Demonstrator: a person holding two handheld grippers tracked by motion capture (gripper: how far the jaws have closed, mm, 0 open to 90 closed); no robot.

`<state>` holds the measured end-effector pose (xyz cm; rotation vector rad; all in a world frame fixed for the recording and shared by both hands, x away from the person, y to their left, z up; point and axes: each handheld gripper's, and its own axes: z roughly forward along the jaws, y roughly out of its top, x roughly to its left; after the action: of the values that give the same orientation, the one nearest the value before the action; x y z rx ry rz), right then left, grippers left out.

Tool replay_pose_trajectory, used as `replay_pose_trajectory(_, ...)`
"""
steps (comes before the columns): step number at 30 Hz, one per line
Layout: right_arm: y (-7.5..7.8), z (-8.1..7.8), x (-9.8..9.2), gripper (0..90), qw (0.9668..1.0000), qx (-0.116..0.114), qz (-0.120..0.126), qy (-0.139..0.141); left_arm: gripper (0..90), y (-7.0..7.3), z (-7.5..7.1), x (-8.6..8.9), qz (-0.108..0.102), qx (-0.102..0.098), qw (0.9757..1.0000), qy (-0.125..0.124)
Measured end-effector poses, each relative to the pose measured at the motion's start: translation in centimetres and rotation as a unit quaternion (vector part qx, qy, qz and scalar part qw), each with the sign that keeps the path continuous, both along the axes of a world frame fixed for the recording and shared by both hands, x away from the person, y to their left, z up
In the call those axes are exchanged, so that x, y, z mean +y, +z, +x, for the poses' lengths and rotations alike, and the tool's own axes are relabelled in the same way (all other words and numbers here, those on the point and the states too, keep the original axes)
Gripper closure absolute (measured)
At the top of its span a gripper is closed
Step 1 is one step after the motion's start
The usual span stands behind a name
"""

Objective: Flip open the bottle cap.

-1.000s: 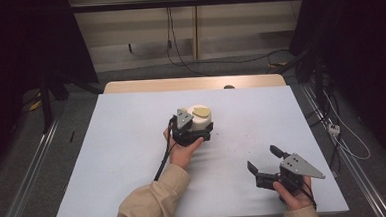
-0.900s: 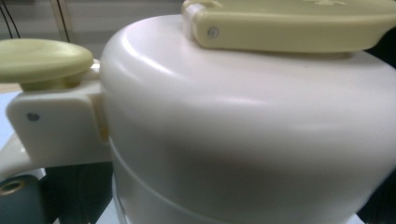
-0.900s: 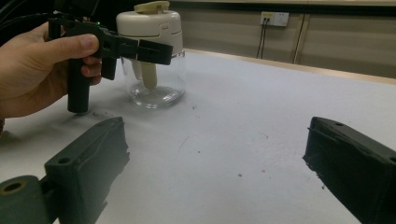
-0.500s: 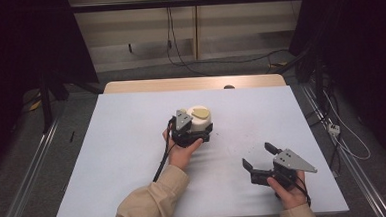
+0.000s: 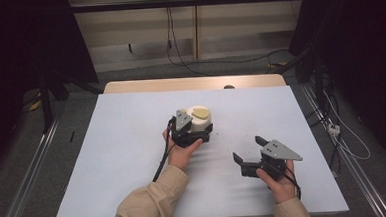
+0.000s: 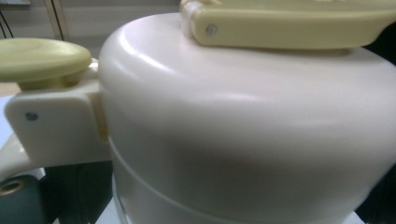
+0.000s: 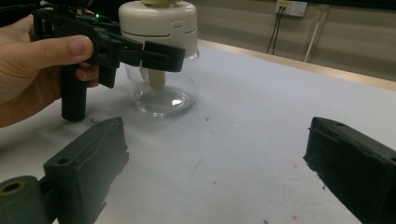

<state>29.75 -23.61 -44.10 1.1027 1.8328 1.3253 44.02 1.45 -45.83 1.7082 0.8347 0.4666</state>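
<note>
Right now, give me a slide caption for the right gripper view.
Open right gripper faces a clear jar with a cream lid, held by the left gripper, on the white table.

Glossy cream plastic dispenser lid (image 6: pixel 243 121)

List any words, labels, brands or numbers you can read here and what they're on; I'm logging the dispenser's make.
No readable text anywhere.
The cream lid of the dispenser jar is plain, with no brand or label.
The left gripper and the right gripper carry no markings.
The white table is unmarked.
</note>
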Motion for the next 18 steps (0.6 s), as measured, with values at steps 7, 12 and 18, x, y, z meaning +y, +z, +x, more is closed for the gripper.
replay_pose_trajectory(7, 0.1, 1.2, 0.9, 4.7, 0.9998, 0.015, 0.012, 0.009, 4.9, 0.0, 0.0, 0.0, 0.000, 0.000, 1.0000, 0.000)
replay_pose_trajectory(12, 0.5, 1.9, 1.7, 4.8, 0.9997, 0.016, 0.011, 0.017, 4.9, 0.0, 0.0, 0.0, 0.000, -0.001, 1.0000, 0.000)
replay_pose_trajectory(18, 1.1, 2.8, 2.5, 8.8, 0.9995, 0.017, 0.016, 0.024, 5.0, -0.1, 0.0, 0.0, -0.002, -0.001, 1.0000, -0.001)
